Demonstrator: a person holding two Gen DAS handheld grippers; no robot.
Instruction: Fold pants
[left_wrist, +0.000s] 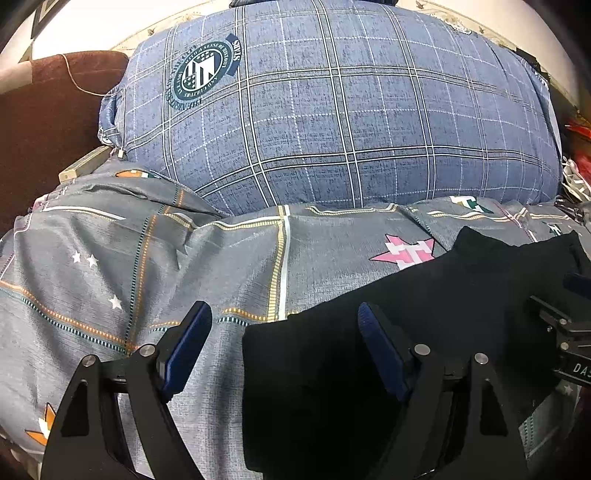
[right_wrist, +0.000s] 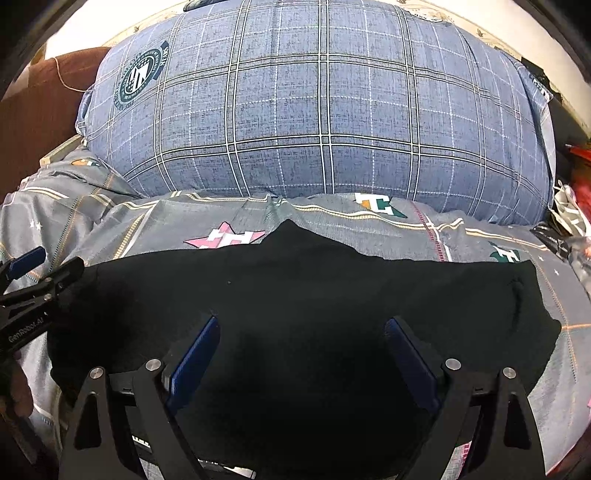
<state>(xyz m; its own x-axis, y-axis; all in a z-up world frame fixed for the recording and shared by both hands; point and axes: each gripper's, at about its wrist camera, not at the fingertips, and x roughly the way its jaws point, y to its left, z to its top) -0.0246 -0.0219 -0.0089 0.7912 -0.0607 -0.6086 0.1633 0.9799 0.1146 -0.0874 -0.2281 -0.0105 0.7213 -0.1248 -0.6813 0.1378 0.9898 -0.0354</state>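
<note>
— What's under my hand-held grippers here?

— A bed (right_wrist: 424, 229), covered by a grey sheet printed with plaid lines, small white stars and pink, green and orange star emblems. The sheet is wrinkled toward the left side.

— And lying on it?

— Black pants (right_wrist: 295, 295), spread flat across the near part, a pointed bit of the cloth reaching toward the back. Behind them, a big blue plaid pillow (right_wrist: 325, 110) with a round crest badge at its upper left rests on the sheet.

— Do the two touch?

— No. From my right wrist view, a strip of grey sheet shows between pants and pillow.
</note>
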